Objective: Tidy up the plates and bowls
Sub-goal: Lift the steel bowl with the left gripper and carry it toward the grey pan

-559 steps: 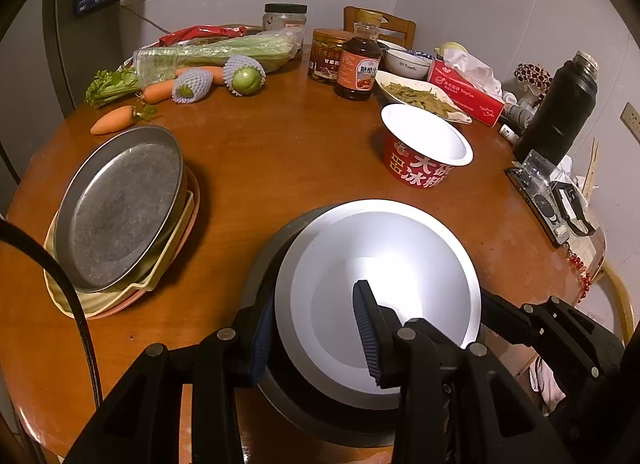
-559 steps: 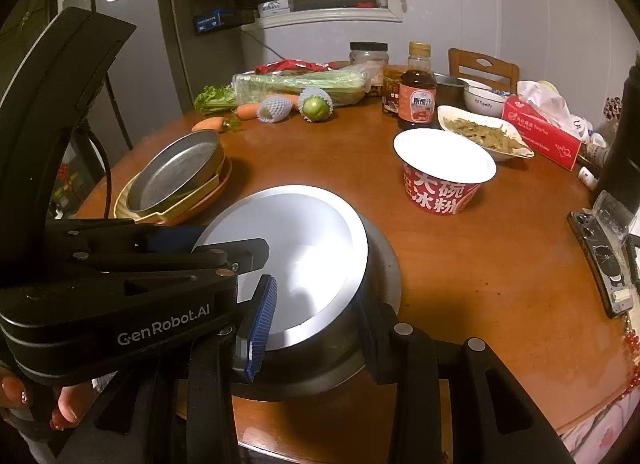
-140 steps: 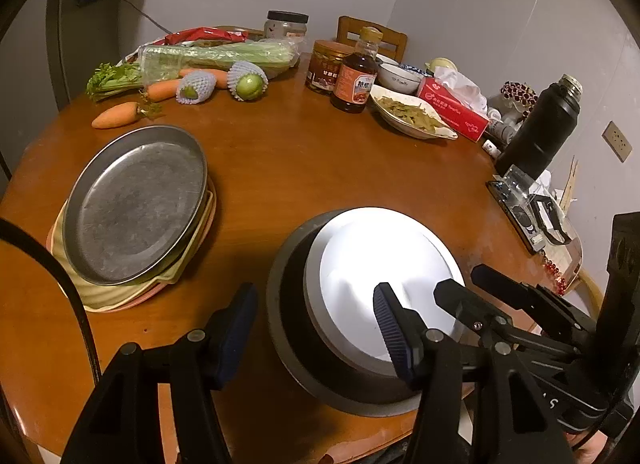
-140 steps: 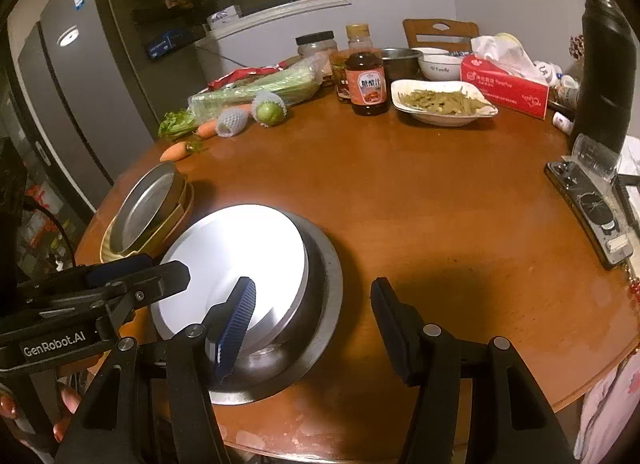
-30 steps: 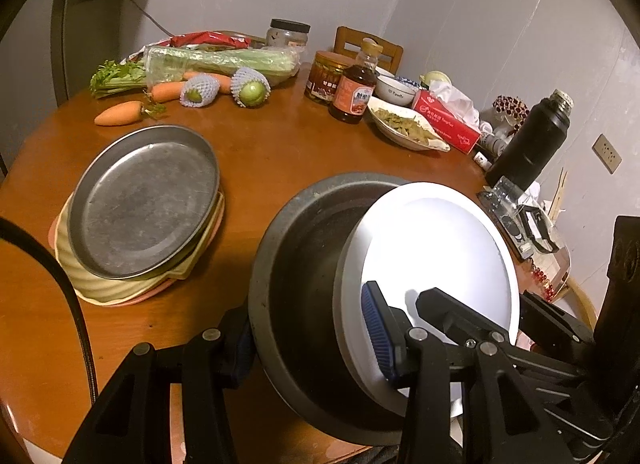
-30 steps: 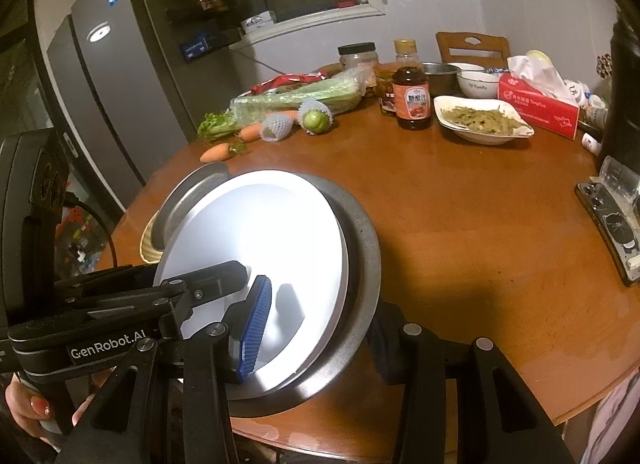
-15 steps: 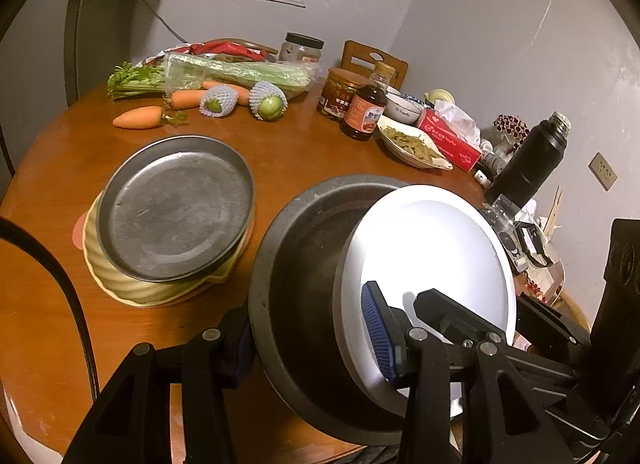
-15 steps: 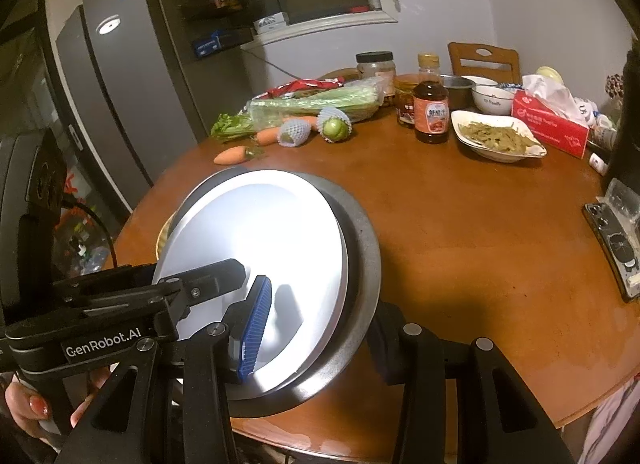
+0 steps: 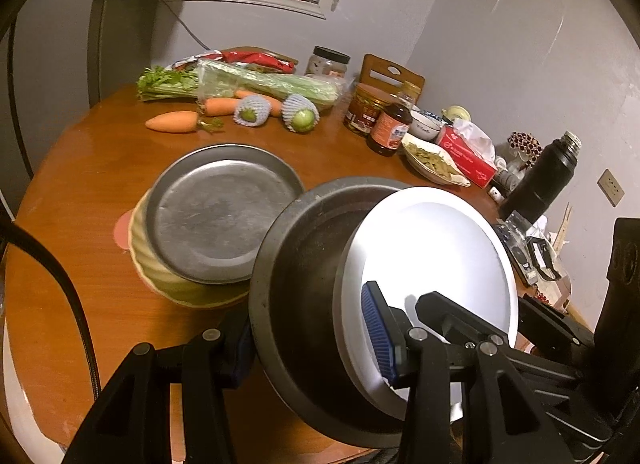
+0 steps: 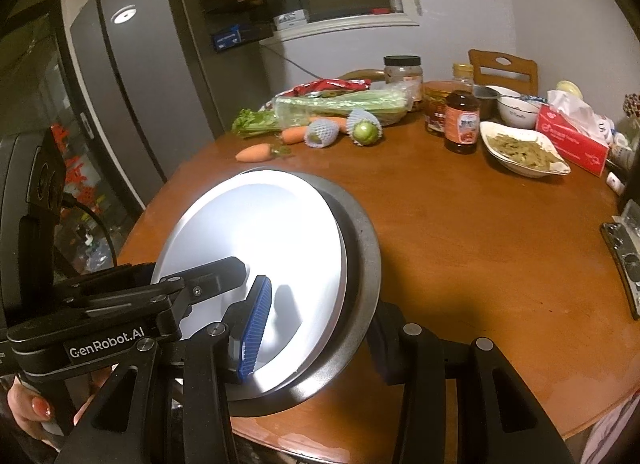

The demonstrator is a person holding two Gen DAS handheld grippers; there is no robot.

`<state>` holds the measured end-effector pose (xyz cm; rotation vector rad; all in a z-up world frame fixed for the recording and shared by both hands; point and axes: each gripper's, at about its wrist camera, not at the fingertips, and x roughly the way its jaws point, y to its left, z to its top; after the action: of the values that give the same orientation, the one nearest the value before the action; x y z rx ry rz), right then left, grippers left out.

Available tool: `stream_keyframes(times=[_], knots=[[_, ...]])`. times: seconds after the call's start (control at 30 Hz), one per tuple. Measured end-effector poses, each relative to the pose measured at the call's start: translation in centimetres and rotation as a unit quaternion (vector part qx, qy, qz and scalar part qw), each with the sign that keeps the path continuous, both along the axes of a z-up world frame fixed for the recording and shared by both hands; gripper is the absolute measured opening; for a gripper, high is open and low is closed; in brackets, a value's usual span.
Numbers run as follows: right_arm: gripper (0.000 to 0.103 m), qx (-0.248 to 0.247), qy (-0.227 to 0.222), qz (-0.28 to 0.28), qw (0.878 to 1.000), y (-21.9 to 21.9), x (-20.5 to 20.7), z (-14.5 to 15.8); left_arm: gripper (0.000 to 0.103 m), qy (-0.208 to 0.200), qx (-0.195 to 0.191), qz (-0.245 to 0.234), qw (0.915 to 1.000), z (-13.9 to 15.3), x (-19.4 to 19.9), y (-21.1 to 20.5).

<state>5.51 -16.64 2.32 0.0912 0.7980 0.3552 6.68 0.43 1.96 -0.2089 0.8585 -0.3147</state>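
While the left gripper (image 9: pixel 308 338) and the right gripper (image 10: pixel 316 324) each stand clamped on opposite rims of the dark metal bowl (image 9: pixel 304 264) with the white bowl (image 9: pixel 436 248) nested inside, the pair hangs tilted above the wooden table (image 9: pixel 100 168), just right of the plate stack (image 9: pixel 220 208). Judging by this, the carry toward that stack is in hand, and the next move calls for levelling the bowls and setting them on it. Being round, the bowls have no long axis; their mouths face up and toward the cameras.
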Motion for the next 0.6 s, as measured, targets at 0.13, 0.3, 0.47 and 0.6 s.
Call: stream_keyframes(times=[0.13, 0.3, 0.47, 0.6], knots=[[0.047, -0.002, 0.000, 0.008, 1.000, 1.0, 0.2, -0.1, 0.047, -0.001, 0.001, 0.009, 1.0000, -0.1, 0.0, 0.9], [0.047, -0.005, -0.002, 0.015, 1.000, 2.0, 0.4, -0.1, 0.047, 0.000, -0.003, 0.019, 0.9998, -0.2, 0.2, 1.9], [0.047, -0.006, -0.002, 0.022, 1.000, 2.8, 0.8, -0.3, 0.047, 0.000, -0.005, 0.026, 0.9997, -0.3, 0.2, 2.6], [0.047, -0.006, -0.003, 0.027, 1.000, 3.4, 1.0, -0.4, 0.047, 0.000, -0.006, 0.031, 0.9995, -0.4, 0.3, 3.3]])
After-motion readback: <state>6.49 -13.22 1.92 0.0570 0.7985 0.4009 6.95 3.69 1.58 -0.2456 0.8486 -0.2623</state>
